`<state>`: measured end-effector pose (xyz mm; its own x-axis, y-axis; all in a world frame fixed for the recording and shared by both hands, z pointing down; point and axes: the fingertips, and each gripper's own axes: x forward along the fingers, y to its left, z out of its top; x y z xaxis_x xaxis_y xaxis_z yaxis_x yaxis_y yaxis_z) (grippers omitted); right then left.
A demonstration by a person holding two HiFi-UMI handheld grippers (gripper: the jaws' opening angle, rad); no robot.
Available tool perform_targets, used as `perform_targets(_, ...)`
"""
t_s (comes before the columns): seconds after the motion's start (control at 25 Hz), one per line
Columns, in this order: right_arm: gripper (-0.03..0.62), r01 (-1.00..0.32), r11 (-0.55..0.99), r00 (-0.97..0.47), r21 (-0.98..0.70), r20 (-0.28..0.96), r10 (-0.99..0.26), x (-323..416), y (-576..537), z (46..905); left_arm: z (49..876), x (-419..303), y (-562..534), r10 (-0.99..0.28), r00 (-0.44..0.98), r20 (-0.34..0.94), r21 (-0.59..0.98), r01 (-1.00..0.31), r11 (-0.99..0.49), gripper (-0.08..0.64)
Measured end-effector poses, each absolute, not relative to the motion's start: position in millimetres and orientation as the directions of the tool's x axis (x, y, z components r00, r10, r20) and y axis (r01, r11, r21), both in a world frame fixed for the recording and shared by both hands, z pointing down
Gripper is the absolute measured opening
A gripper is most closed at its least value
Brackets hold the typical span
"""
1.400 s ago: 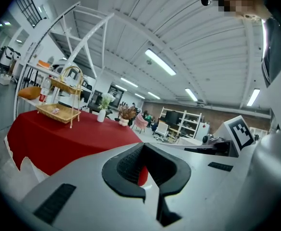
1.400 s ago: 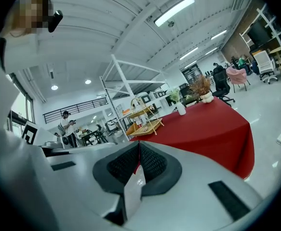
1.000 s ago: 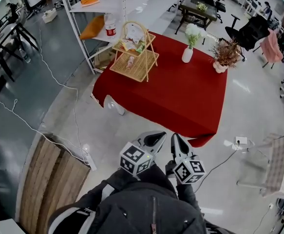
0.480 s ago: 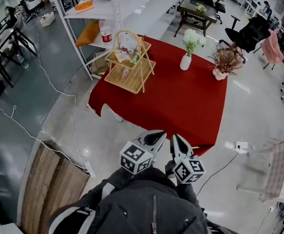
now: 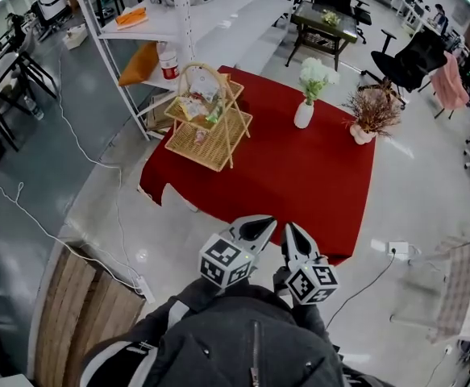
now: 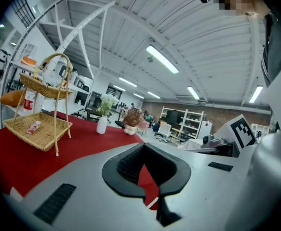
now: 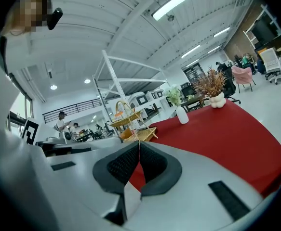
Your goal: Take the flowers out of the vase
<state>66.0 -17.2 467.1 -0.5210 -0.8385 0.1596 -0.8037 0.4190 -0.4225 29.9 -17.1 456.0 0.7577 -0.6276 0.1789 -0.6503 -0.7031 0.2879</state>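
A white vase [image 5: 303,114] with white-green flowers [image 5: 315,72] stands on the far part of the red table [image 5: 299,184]. Beside it sits a small pot of dried brown flowers [image 5: 372,110]. Both grippers hang side by side in front of the person, short of the table's near edge. The left gripper [image 5: 264,225] and right gripper [image 5: 288,230] are shut and hold nothing. In the left gripper view the vase [image 6: 101,124] is far beyond the shut left gripper [image 6: 142,146]. In the right gripper view the vase [image 7: 182,115] and dried flowers [image 7: 211,83] are far beyond the shut right gripper [image 7: 139,143].
A two-tier wicker basket [image 5: 206,119] stands on the table's left side. White shelving [image 5: 178,22] rises behind it. A wooden board [image 5: 81,297] lies on the floor at left, a power strip [image 5: 396,248] at right near a see-through chair [image 5: 456,285]. Office chairs [image 5: 416,51] stand farther back.
The red table has drawn nearer to the grippers across the three head frames. Both grippers stay shut and side by side.
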Motion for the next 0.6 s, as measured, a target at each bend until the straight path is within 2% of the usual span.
perform_targets(0.6,0.011,-0.795,0.412,-0.524,-0.444,0.162,-0.836,67.6,-81.9,480.3,473.4,32.9,-77.2,-0.621,0.755,0.211,0.291,-0.655,-0.697,0.009)
